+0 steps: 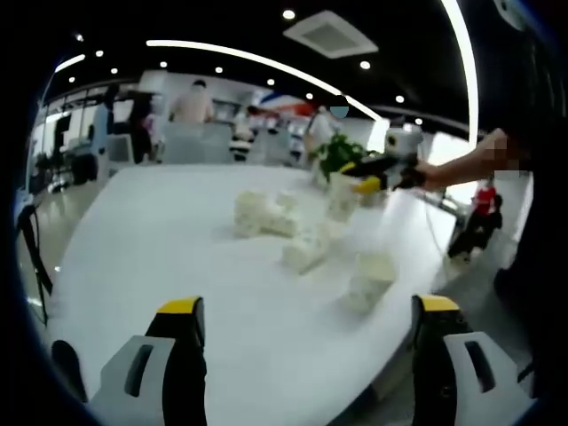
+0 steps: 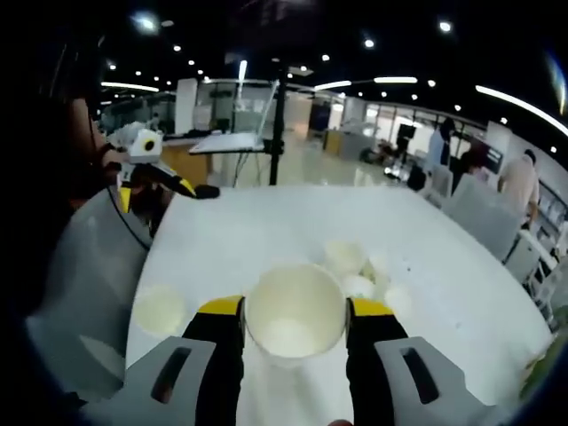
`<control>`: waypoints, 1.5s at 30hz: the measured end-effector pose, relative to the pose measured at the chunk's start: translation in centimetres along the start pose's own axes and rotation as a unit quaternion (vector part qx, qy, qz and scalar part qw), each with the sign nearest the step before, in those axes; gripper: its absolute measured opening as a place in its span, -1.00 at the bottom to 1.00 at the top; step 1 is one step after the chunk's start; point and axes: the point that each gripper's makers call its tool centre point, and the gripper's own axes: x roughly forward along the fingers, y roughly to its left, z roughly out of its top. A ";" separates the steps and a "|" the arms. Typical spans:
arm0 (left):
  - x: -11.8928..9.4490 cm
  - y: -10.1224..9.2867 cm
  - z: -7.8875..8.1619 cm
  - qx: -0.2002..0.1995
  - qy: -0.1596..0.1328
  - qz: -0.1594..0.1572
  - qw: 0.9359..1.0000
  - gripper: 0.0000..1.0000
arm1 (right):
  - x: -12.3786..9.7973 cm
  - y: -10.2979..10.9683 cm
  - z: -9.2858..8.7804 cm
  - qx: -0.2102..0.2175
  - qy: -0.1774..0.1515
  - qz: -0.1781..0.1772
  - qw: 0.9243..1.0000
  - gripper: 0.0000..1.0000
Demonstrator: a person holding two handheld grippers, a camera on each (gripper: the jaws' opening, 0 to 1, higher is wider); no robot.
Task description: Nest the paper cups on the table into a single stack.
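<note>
In the left gripper view the left gripper (image 1: 306, 324) is hovering over the near edge of the white bench (image 1: 160, 231), its yellow-tipped jaws spread wide with nothing between them. Farther along the bench, white paper cups are sitting in a loose cluster (image 1: 266, 213); one cup (image 1: 368, 280) is standing apart, nearer the right edge, and another (image 1: 304, 251) is lying between it and the cluster. At the far right, a person's hand (image 1: 444, 169) is holding the right gripper (image 1: 377, 173) just beside an upright cup (image 1: 342, 195). A green plant (image 1: 337, 151) is standing behind that cup. People are standing in the background, too blurred to tell more.

In the right gripper view the right gripper (image 2: 295, 315) is pinching a held cup (image 2: 295, 312) between its jaws, the open mouth facing the camera and the yellow tips pressing on its sides. Beyond it, more cups (image 2: 355, 271) are sitting close together on the bench (image 2: 266, 222), and a lone cup (image 2: 160, 309) is standing to the left, near the bench edge. The left gripper (image 2: 146, 169) is showing at the far left, above the bench edge.

No writing, brand or label is readable on the cups or the grippers; the pictures are too blurred for small print.
</note>
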 end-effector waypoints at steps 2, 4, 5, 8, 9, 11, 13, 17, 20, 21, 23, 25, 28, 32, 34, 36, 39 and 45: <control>0.3 -0.2 0.5 0.003 -0.001 -0.002 1.000 0.90 | -0.2 0.3 0.5 -0.001 -0.004 0.002 1.000 -0.17; 0.5 -0.2 1.0 0.006 -0.004 -0.004 1.000 0.90 | -0.4 0.8 1.3 -0.008 -0.012 0.003 1.000 -0.17; 0.6 -0.2 1.0 0.007 -0.004 -0.004 1.000 0.90 | -0.4 1.0 1.6 -0.009 -0.012 0.003 1.000 -0.17; 0.9 -0.1 1.4 0.009 -0.007 -0.008 1.000 0.90 | -0.6 1.6 2.4 -0.006 -0.019 0.008 1.000 -0.17; 1.0 -0.1 1.5 0.010 -0.008 -0.009 1.000 0.90 | -0.6 1.9 2.6 -0.007 -0.019 0.009 1.000 -0.17; 1.1 0.0 1.6 0.011 -0.010 -0.010 1.000 0.89 | -0.7 2.3 3.0 -0.006 -0.022 0.012 1.000 -0.17; 1.3 0.1 1.8 0.011 -0.013 -0.012 1.000 0.89 | -0.9 2.9 3.5 -0.006 -0.027 0.014 1.000 -0.17; 1.5 0.2 1.8 0.011 -0.013 -0.016 1.000 0.89 | -1.1 4.1 4.5 -0.011 -0.033 0.024 0.999 -0.17; 1.5 0.1 1.9 0.015 -0.014 -0.018 1.000 0.90 | -1.3 4.9 5.2 -0.012 -0.038 0.032 0.999 -0.18; 1.5 0.2 1.9 0.016 -0.014 -0.018 1.000 0.91 | -1.4 5.2 5.6 -0.012 -0.043 0.034 0.998 -0.18; 1.5 0.2 1.9 0.014 -0.015 -0.019 1.000 0.90 | -1.5 5.6 6.1 -0.014 -0.046 0.036 0.998 -0.18; 1.5 0.1 1.9 0.014 -0.015 -0.020 1.000 0.90 | -1.6 6.0 6.5 -0.013 -0.049 0.039 0.998 -0.18; 1.5 0.0 1.8 0.016 -0.014 -0.022 1.000 0.89 | -1.6 6.7 7.0 -0.013 -0.052 0.045 0.998 -0.18; 1.3 0.2 1.7 0.014 -0.015 -0.021 1.000 0.89 | -1.5 7.6 7.2 -0.009 -0.058 0.050 0.997 -0.18; 1.3 0.2 1.7 0.013 -0.015 -0.021 1.000 0.89 | -1.1 8.3 6.8 -0.008 -0.055 0.055 0.997 -0.18; 1.2 0.2 1.8 0.014 -0.016 -0.021 1.000 0.89 | -0.8 9.1 6.5 -0.003 -0.054 0.063 0.997 -0.18; 1.2 0.3 1.8 0.014 -0.016 -0.019 1.000 0.89 | -0.3 10.0 5.8 0.003 -0.048 0.069 0.996 -0.18; 1.2 0.3 1.7 0.011 -0.015 -0.020 1.000 0.89 | 0.5 11.6 4.3 0.020 -0.044 0.081 0.996 -0.18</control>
